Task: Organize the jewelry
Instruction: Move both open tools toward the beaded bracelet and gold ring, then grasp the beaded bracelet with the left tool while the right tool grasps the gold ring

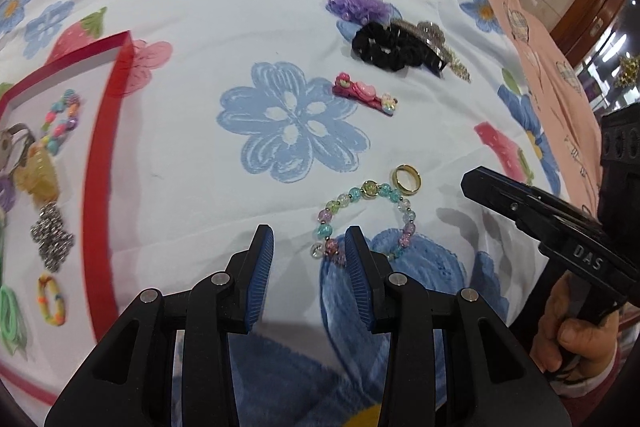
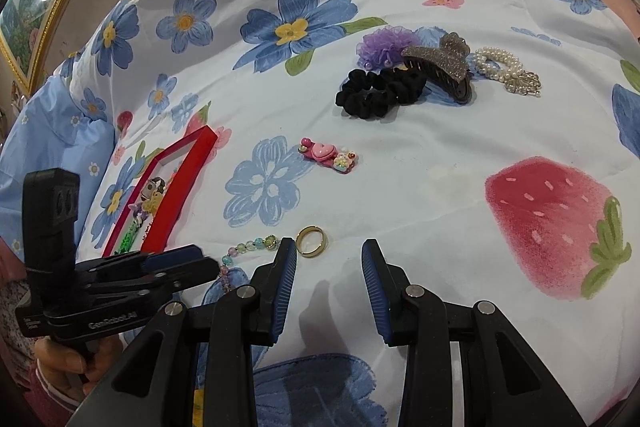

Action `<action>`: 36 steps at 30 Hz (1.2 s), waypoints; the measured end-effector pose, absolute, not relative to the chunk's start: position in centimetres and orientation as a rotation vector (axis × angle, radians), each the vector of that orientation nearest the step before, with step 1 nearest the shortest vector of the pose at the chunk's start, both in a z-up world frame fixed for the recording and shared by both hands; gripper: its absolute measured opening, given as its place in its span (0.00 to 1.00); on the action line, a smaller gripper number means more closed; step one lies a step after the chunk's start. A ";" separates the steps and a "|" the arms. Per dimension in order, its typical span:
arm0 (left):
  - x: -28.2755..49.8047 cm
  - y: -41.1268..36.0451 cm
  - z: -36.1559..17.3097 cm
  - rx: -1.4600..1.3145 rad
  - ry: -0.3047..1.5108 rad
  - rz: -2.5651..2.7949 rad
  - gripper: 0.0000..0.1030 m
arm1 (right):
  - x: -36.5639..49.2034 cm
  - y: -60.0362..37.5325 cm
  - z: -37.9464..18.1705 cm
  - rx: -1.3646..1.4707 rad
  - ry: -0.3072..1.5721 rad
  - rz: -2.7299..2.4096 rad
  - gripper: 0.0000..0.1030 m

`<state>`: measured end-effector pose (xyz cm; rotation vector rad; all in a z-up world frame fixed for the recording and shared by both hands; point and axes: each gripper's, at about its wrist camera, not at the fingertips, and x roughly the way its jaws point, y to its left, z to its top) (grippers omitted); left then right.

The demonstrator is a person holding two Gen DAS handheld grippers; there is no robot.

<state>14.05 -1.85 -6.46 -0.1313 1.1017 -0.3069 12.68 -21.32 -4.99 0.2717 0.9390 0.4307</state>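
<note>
Left wrist | left gripper jaws apart | beaded bracelet beside

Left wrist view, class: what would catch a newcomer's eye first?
The red tray at the left, already holding trinkets, and the flowered bedsheet under everything. Nearer, the open left claw hangs by a pastel bead bracelet with a gold ring just beyond it.

Both wrist views look down close, sharing the gold ring.
</note>
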 end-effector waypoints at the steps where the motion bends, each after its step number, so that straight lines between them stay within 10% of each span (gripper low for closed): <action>1: 14.2 -2.1 -6.7 -0.123 1.109 -0.310 0.34 | 12.7 -21.2 -5.1 0.269 0.942 0.430 0.36; 4: 14.4 -2.9 -7.1 -0.081 1.107 -0.325 0.33 | 12.8 -20.9 -5.4 0.259 0.951 0.433 0.36; 7: 14.4 -3.3 -7.5 -0.056 1.100 -0.358 0.07 | 12.9 -20.6 -5.7 0.242 0.957 0.435 0.36; 36: 10.4 4.7 -1.3 -0.278 0.928 -0.335 0.06 | 12.8 -14.0 -4.6 -0.023 0.870 0.447 0.23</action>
